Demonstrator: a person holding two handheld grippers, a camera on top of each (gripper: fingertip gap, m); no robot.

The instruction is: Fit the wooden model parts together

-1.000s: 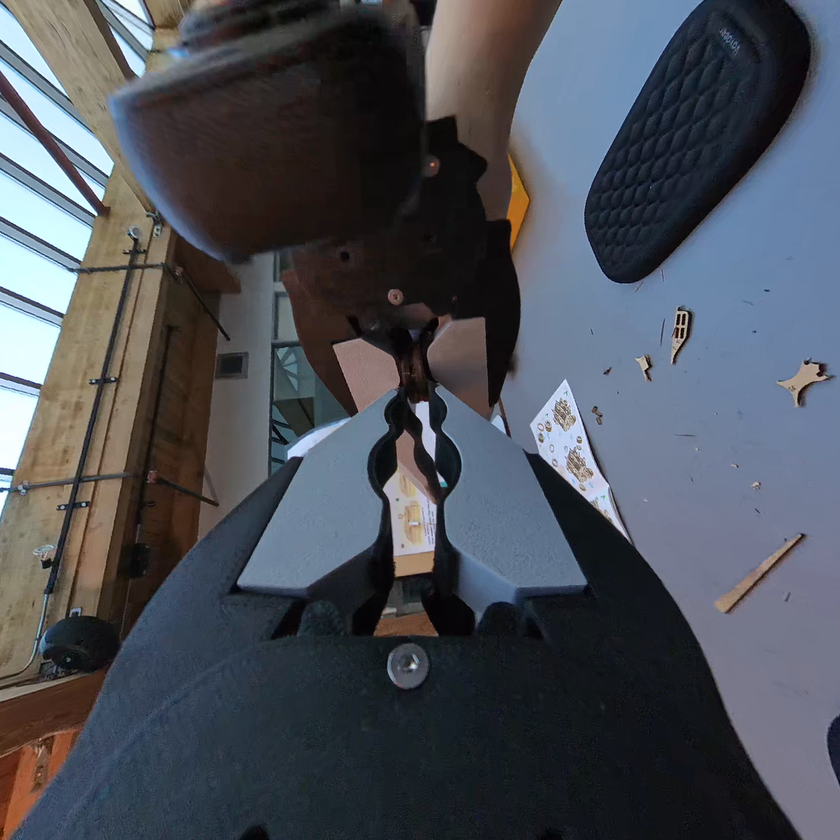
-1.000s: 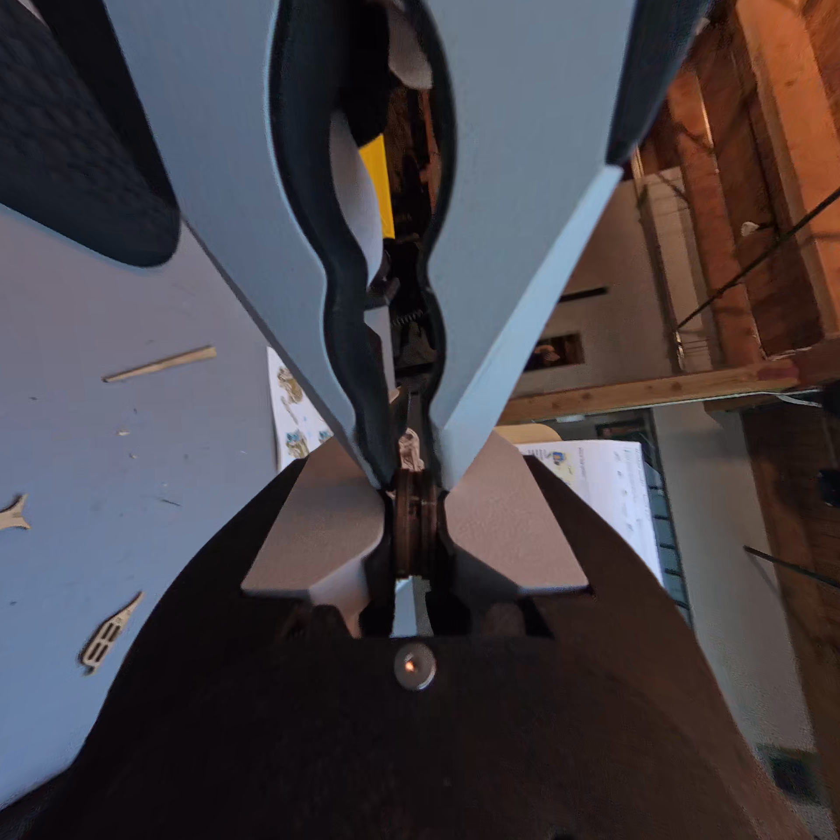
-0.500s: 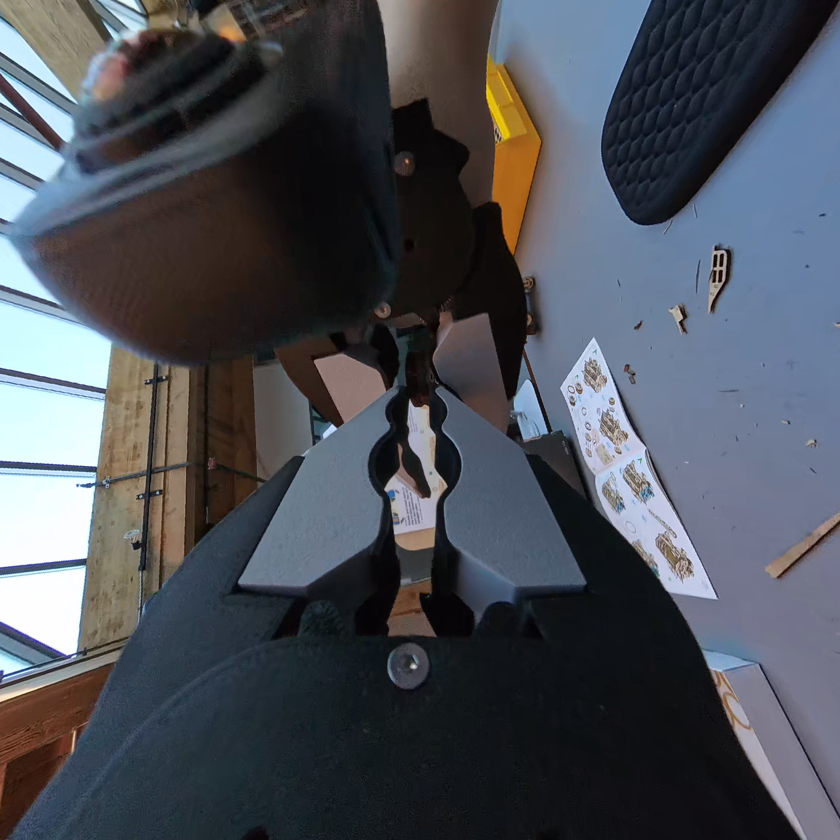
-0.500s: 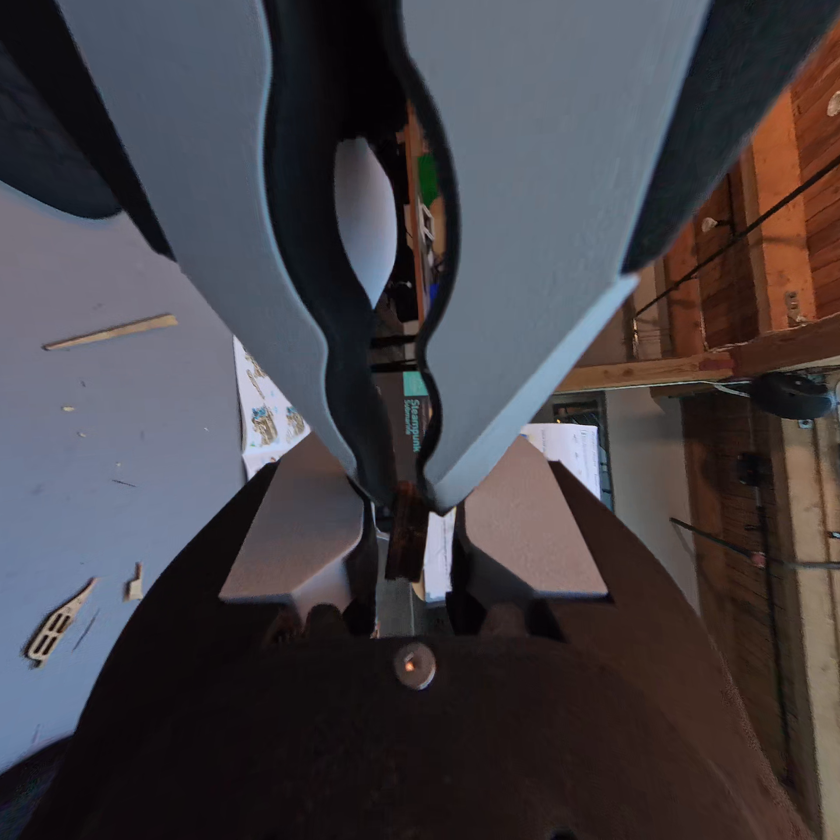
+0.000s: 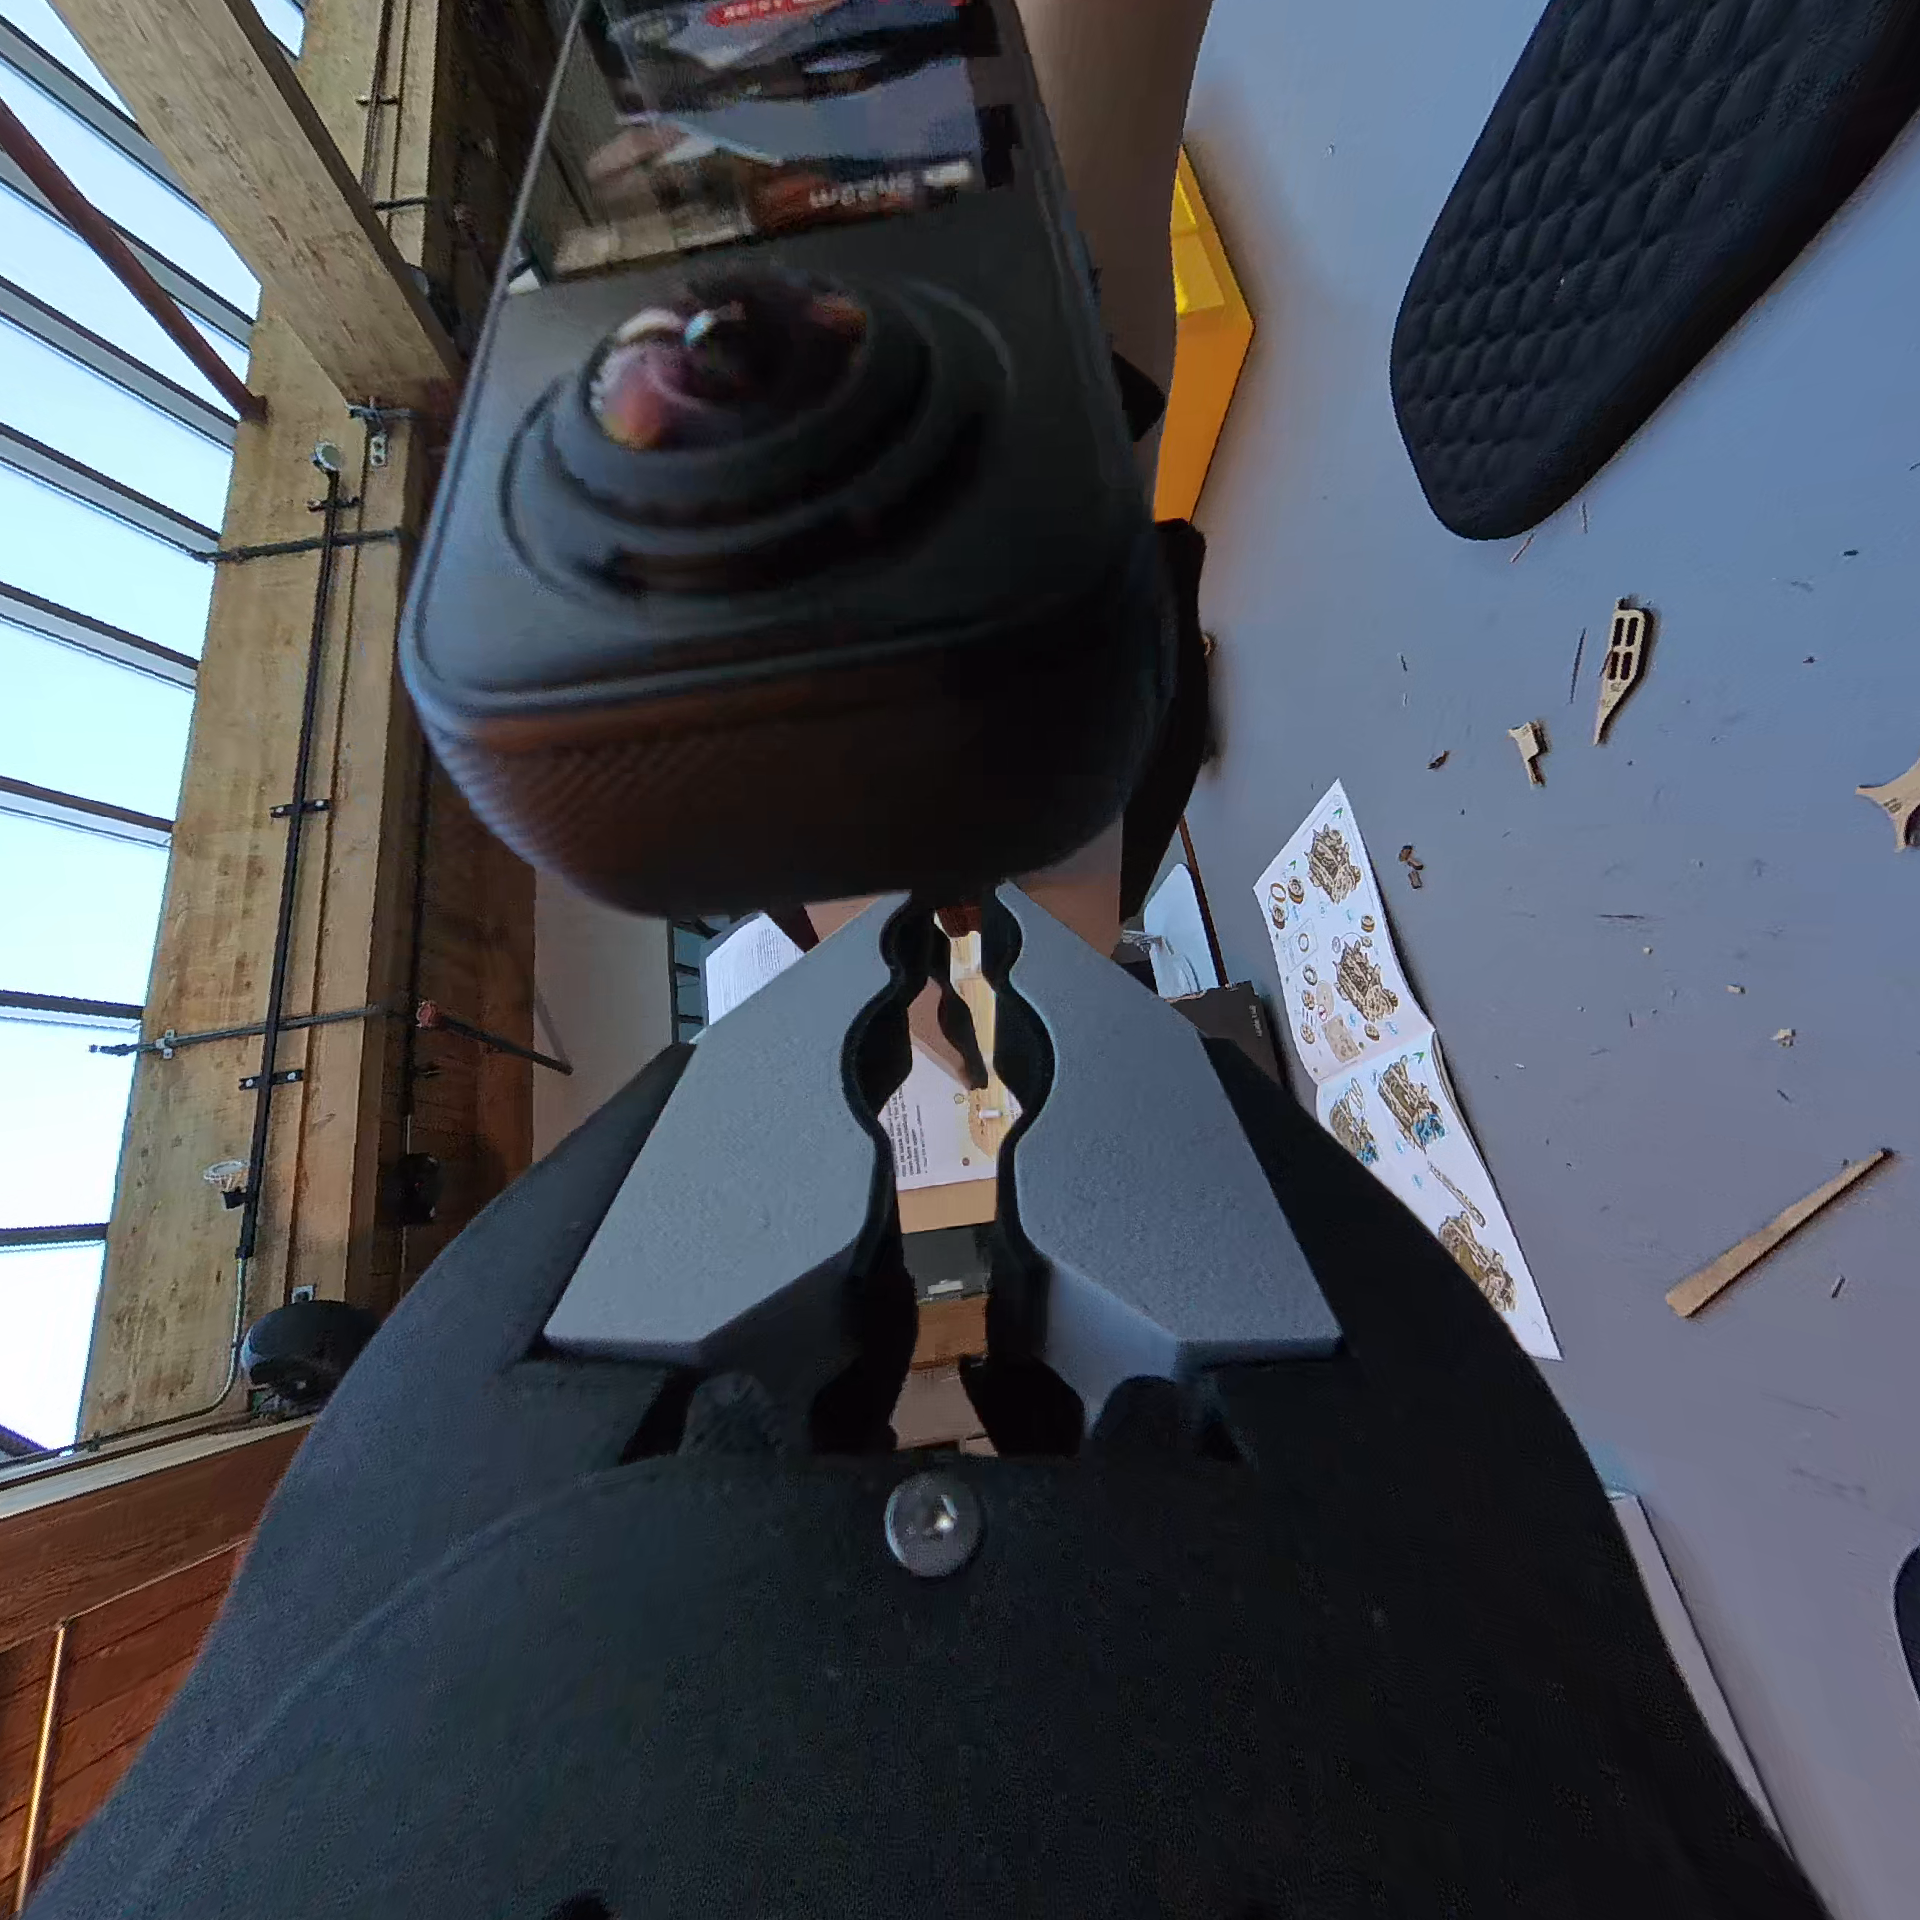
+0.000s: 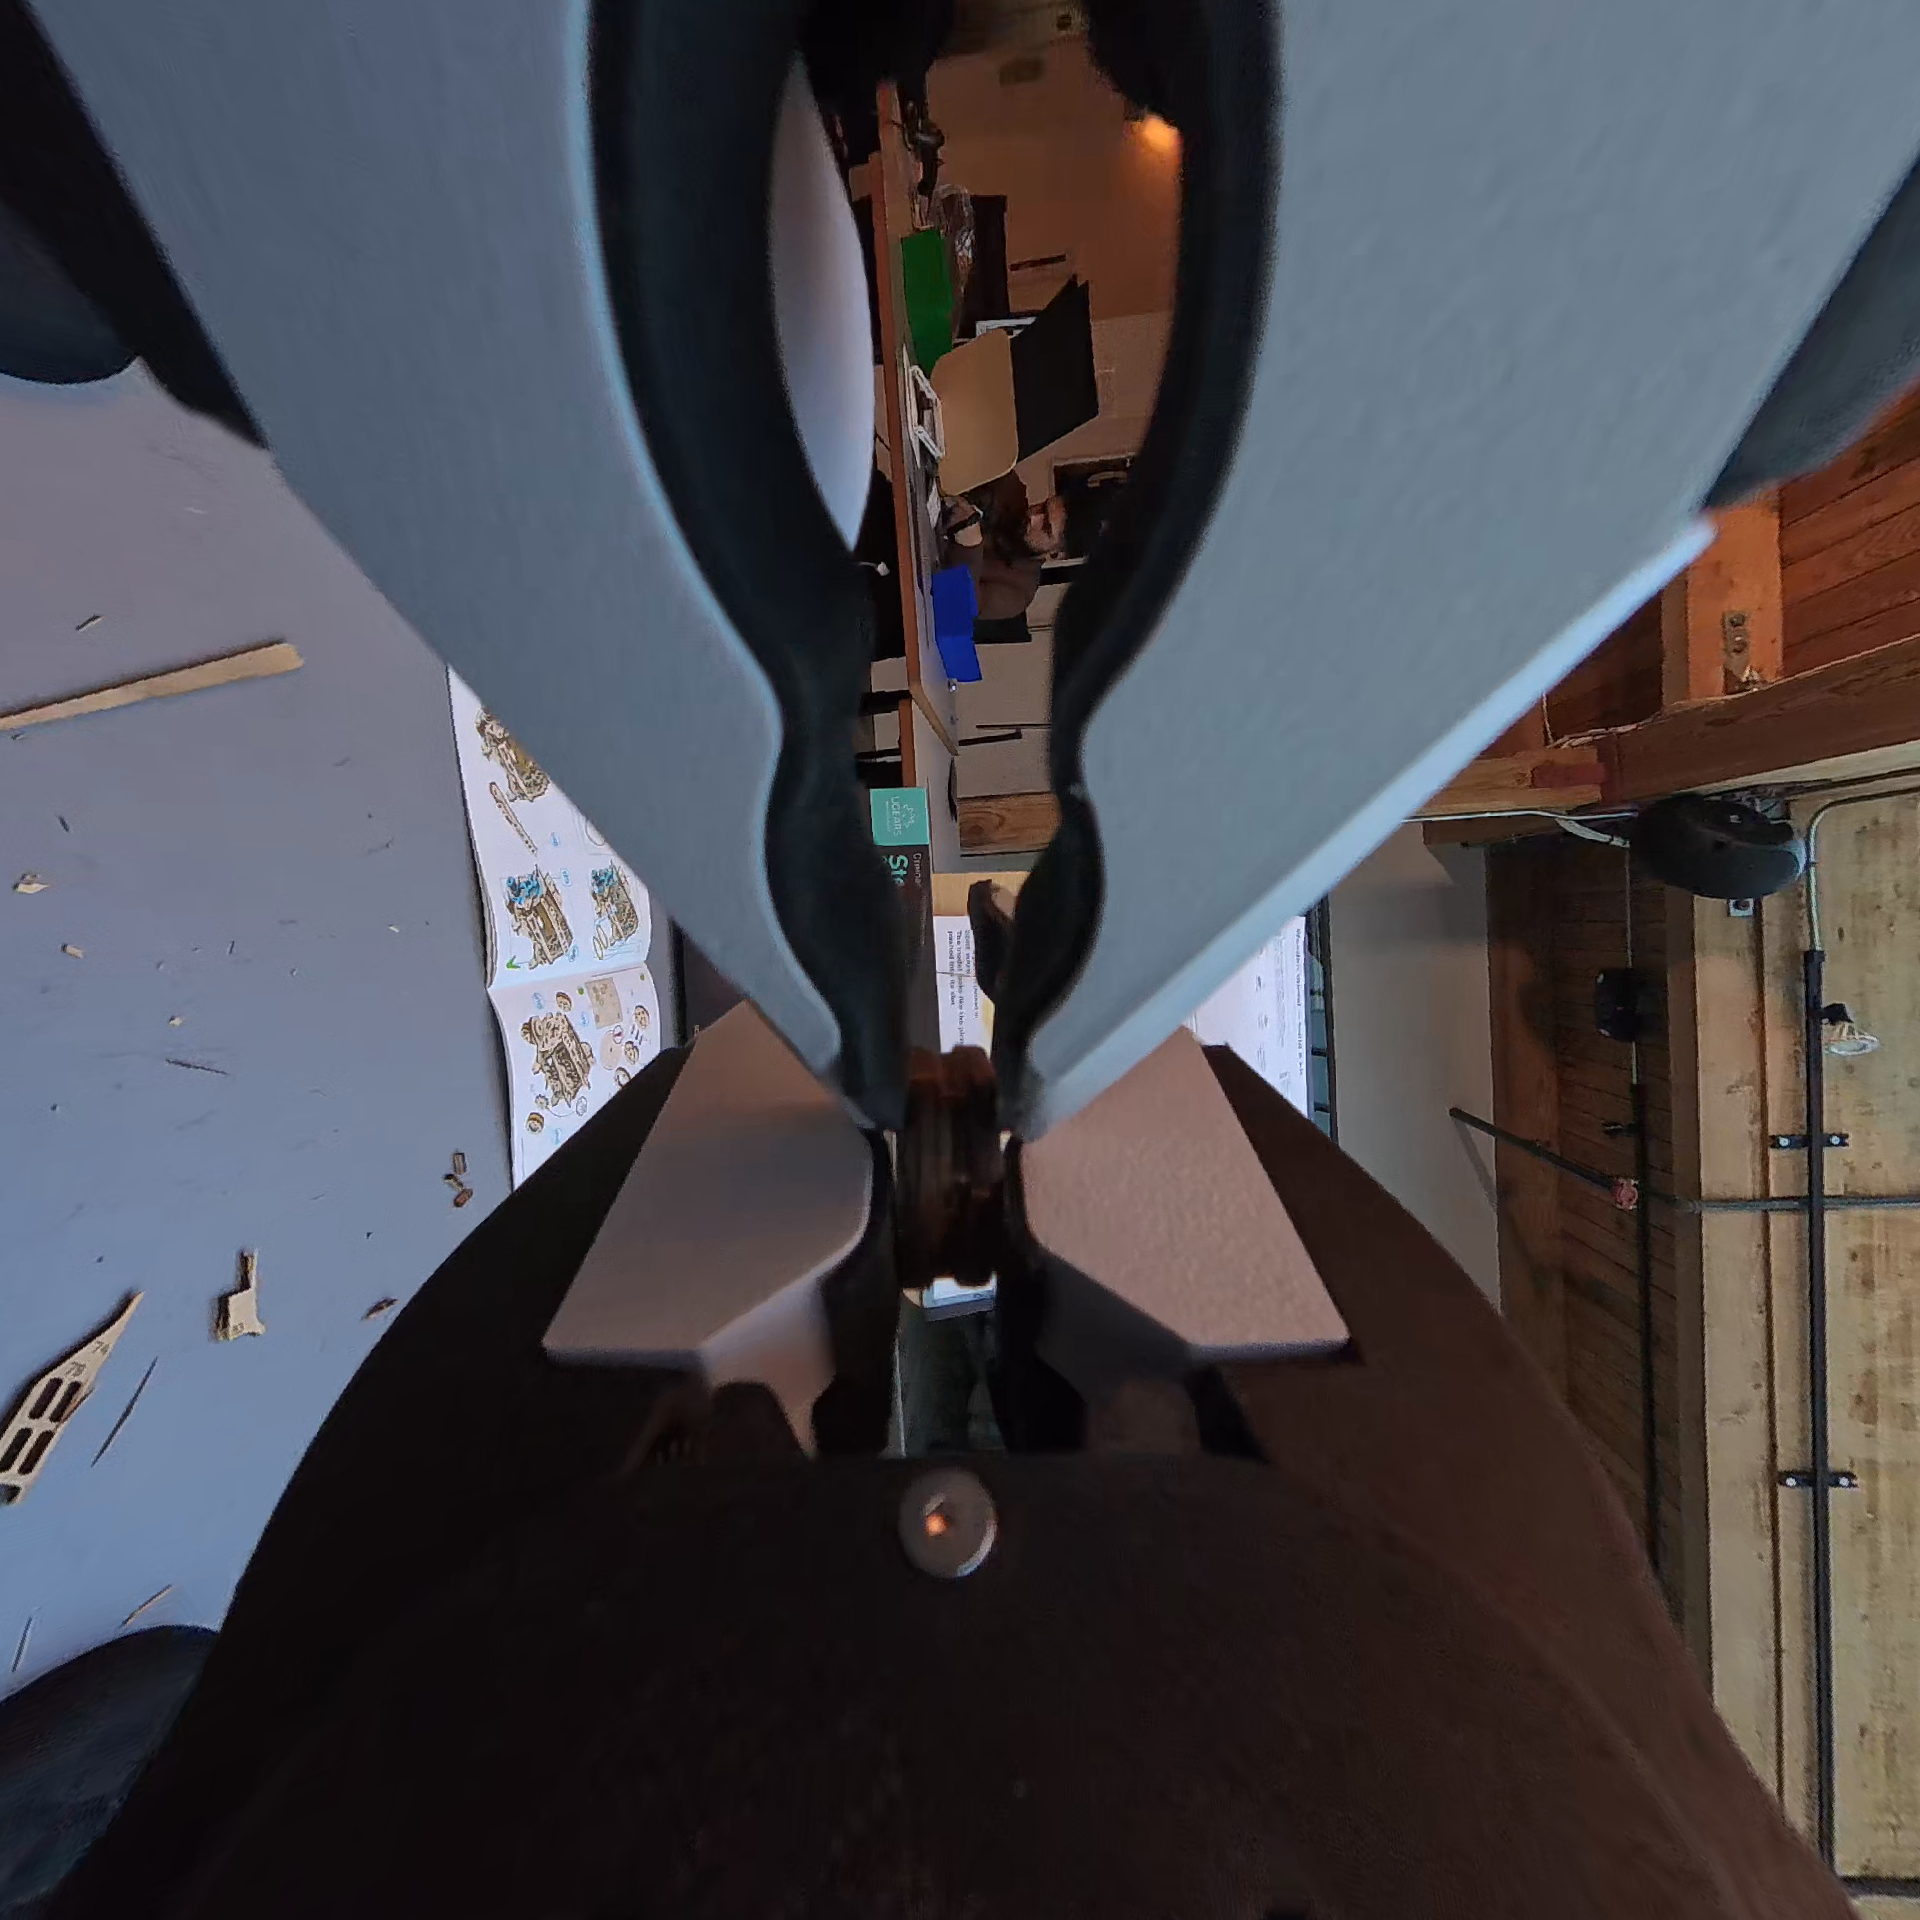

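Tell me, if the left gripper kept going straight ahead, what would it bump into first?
Most likely the right gripper. It faces the left gripper tip to tip, with its big black camera looming just above. The dark wooden part sits right between their tips, so that may touch first; depth is hard to judge.

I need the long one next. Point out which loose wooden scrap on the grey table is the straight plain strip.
It is the thin strip lying alone beside the instruction sheet; the slotted piece and other scraps are shorter and shaped.
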